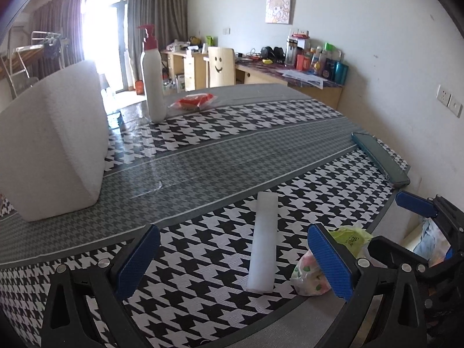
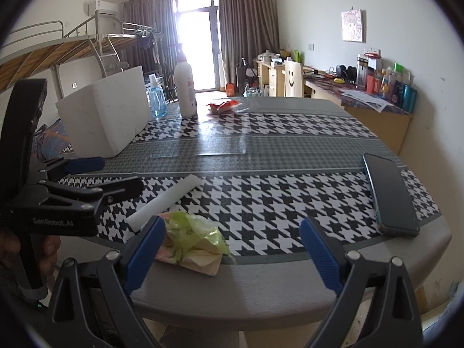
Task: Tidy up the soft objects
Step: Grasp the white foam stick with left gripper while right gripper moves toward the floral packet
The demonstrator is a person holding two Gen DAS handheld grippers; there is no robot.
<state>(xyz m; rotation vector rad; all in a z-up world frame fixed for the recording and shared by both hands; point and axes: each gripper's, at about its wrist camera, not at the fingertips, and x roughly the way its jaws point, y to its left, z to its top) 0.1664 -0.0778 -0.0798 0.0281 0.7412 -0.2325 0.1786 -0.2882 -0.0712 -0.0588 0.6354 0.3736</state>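
Observation:
A white foam strip (image 1: 262,240) lies on the houndstooth table, between my left gripper's (image 1: 235,256) open fingers and just ahead of them; it also shows in the right wrist view (image 2: 165,201). A crumpled soft packet, green and pink (image 2: 192,239), lies near the table's front edge by my right gripper's left finger; it also shows in the left wrist view (image 1: 311,272). My right gripper (image 2: 232,253) is open and empty. A large white foam block (image 1: 52,145) stands at the left, also in the right wrist view (image 2: 105,113).
A phone (image 2: 390,192) lies at the table's right edge. A white pump bottle (image 1: 153,78), a red packet (image 1: 194,101) and a blue spray bottle (image 2: 156,98) stand at the far side. The table's front edge (image 2: 246,295) is close. Desks and a chair stand behind.

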